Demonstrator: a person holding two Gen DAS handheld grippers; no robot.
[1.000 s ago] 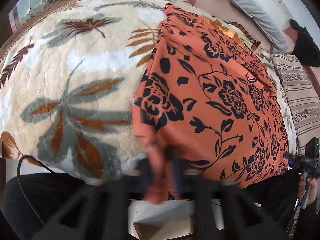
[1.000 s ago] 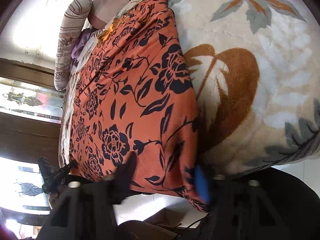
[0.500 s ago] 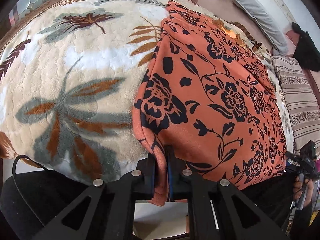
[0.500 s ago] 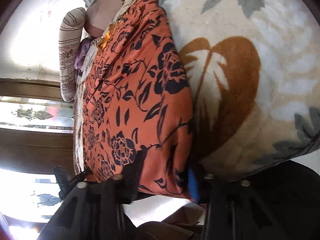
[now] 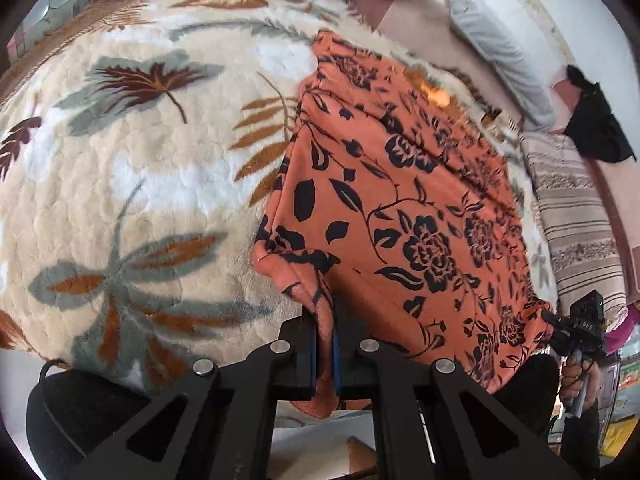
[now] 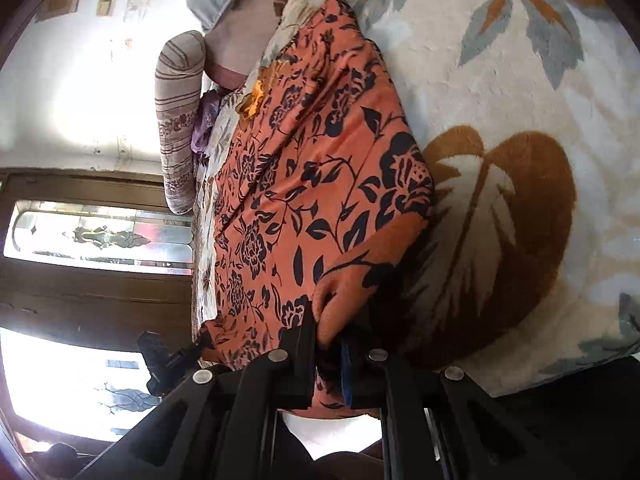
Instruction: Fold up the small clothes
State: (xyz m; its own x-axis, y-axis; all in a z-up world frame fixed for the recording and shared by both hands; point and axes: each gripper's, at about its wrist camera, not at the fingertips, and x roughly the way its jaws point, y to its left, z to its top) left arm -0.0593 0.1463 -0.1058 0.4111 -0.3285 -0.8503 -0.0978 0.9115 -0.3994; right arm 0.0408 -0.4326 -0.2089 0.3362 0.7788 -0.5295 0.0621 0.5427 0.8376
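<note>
The right gripper (image 6: 328, 354) has just closed its fingers on the near hem of the orange black-flowered cloth (image 5: 400, 208), matching the left gripper (image 5: 325, 344), already clamped on the other corner. The cloth lies ahead of both on the leaf-patterned fleece blanket (image 5: 140, 160), so the fold can likely begin.

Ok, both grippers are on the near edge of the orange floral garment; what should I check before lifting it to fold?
1. Left gripper shut on the orange floral garment: ok.
2. Right gripper shut on the garment's other near corner, having just closed: ok.
3. Garment flat on the leaf-print blanket: ok.
4. Nothing lying on the garment: ok.
5. Far edge free of the striped pillow: cannot tell.
</note>
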